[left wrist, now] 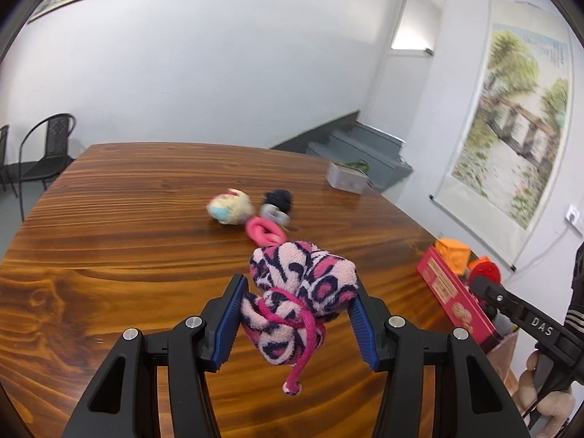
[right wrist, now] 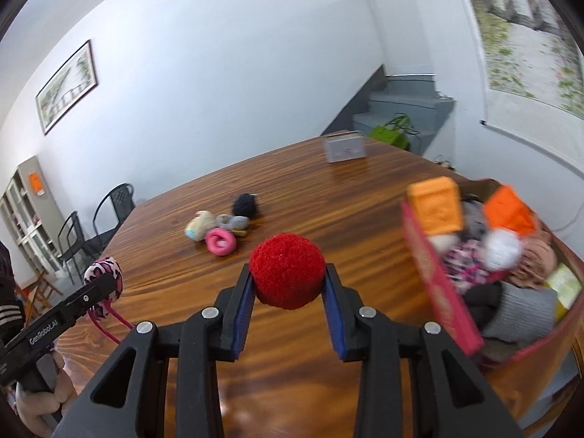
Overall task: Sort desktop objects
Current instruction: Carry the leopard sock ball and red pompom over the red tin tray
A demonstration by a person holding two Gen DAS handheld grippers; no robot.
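Observation:
My left gripper (left wrist: 297,294) is shut on a pink leopard-print fabric pouch (left wrist: 303,284) with a pink cord, held above the wooden table (left wrist: 127,255). My right gripper (right wrist: 288,284) is shut on a red pompom ball (right wrist: 287,269), just left of a red box (right wrist: 441,292) full of soft items. The box also shows at the right in the left wrist view (left wrist: 452,292). On the table's middle lie a pale plush toy (left wrist: 230,206), a pink ring (left wrist: 264,231), a grey roll (left wrist: 275,215) and a dark pompom (left wrist: 279,199). The pouch also shows at the left in the right wrist view (right wrist: 104,277).
A small white box (left wrist: 346,180) stands near the table's far edge. Black chairs (left wrist: 47,153) stand beyond the table's left side. Grey stairs (left wrist: 357,146) and a scroll painting (left wrist: 511,116) lie behind. An orange block (right wrist: 436,206) tops the red box.

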